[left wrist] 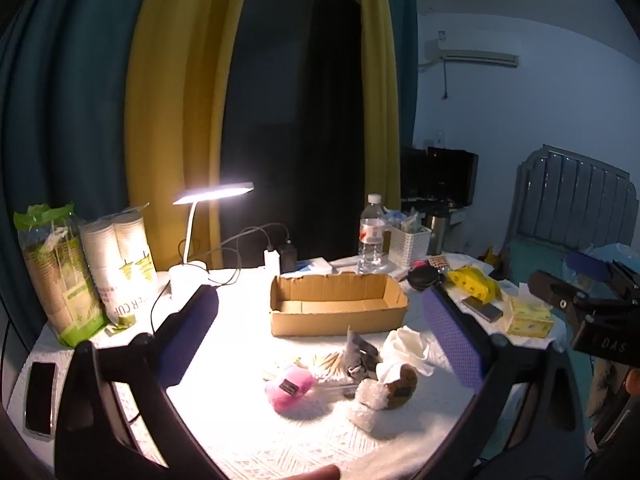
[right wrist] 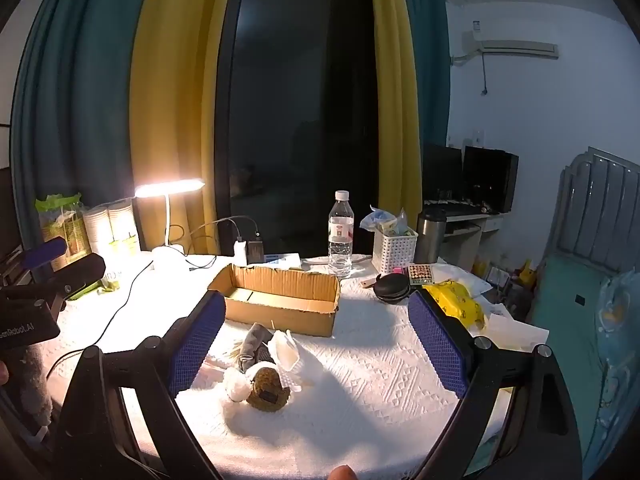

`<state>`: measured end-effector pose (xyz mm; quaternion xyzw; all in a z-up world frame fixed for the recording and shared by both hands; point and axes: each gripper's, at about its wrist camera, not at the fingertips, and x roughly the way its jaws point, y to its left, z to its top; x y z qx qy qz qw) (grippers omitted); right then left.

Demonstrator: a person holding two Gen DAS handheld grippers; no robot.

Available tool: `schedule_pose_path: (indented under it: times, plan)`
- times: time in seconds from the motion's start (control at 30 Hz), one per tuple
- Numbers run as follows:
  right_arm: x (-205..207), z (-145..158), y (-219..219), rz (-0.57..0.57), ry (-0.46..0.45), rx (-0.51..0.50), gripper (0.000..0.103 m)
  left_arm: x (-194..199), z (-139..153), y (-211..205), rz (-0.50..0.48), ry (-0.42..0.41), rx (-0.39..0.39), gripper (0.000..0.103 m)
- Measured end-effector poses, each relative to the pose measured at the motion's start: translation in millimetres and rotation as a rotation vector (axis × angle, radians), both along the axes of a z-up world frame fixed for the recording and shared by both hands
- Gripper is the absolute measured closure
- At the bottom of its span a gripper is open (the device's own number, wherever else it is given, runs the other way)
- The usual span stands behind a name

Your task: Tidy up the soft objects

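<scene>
Two grippers hang above a table (left wrist: pixel 224 432) spread with a white textured cloth, and the open cardboard box (left wrist: pixel 337 304) serves as the landmark. Behind the box to its left stands a lit white desk lamp (left wrist: pixel 196 236), and farther left of that two sleeves of paper cups (left wrist: pixel 120 268). Behind the box to its right stands a clear water bottle (left wrist: pixel 371 236), with a white lattice basket (right wrist: pixel 394 250) just beside it. To the right of the box lies a yellow bag (right wrist: pixel 456 300). In front of the box sits the heap of soft things: a white cloth (left wrist: pixel 408 346), a pink plush (left wrist: pixel 289 387) at its left edge, a brown plush (right wrist: pixel 267 388) at the near side, a grey piece (left wrist: pixel 360 354) nearest the box, and what may be a bundle of thin wooden sticks (left wrist: pixel 326 362), though glare blurs it. The left gripper (left wrist: pixel 320 336) is spread wide with nothing between its blue pads, the heap lying below and between them. The right gripper (right wrist: pixel 316 344) is likewise spread wide and holds nothing, the heap nearer its left pad.
</scene>
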<state>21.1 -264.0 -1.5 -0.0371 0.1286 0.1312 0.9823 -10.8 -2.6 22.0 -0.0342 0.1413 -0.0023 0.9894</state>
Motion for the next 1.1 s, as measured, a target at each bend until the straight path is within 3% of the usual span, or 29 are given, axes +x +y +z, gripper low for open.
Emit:
schedule_pose_path:
  times: [1.1]
  plan:
    - [-2.9,8.0,4.9,-0.001,-0.012,0.012,0.008,-9.0,4.7,4.9,-0.026,-0.035,-0.024,0.001]
